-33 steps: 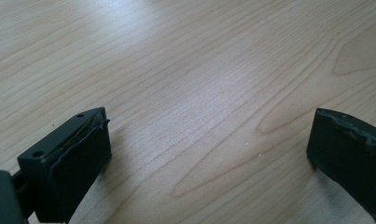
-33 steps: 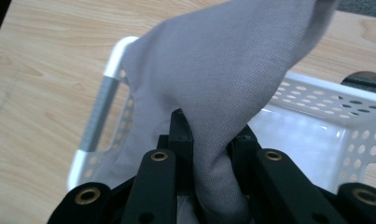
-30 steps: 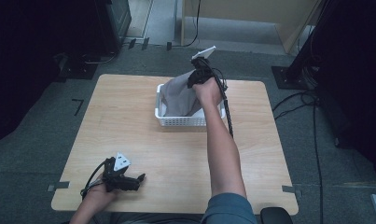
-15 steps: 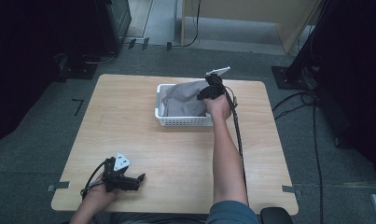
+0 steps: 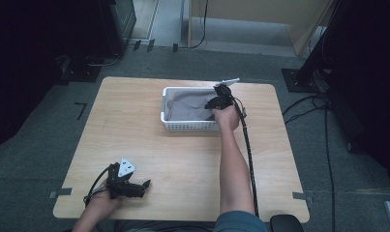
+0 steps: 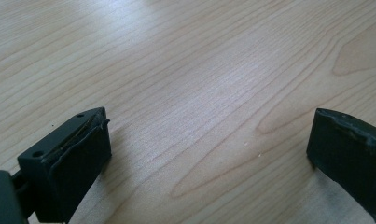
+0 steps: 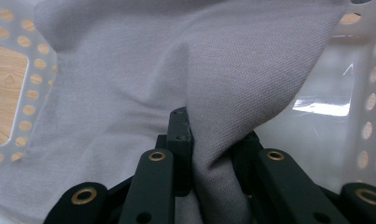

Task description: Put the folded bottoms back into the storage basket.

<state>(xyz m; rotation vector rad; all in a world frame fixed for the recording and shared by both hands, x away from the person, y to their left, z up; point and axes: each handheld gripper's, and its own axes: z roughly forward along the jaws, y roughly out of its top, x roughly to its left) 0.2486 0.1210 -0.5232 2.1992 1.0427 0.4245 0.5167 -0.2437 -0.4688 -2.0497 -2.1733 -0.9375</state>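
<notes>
Since a second ago my right tool [image 5: 217,102] has come down from above the white perforated plastic basket [image 5: 187,125], and the grey knit cloth [image 5: 190,105] that hung from it in a peak now lies slumped inside the basket. Nearest me, the left tool [image 5: 143,184] rests on the pale wooden surface [image 5: 183,159] at its front left corner, jaws spread wide with bare wood between them in the left gripper view. Farther out, my right forearm reaches straight forward, hand at the basket's right end, tool tipped down over the rim. The right gripper view shows its jaws pinched together on a fold of the cloth [image 7: 213,154], with the basket's wall [image 7: 22,70] behind. I judge the cloth light, limp and not slippery; it drapes and bunches, so a pinch on a raised fold or an edge should hold, though it will sag and trail when lifted.
</notes>
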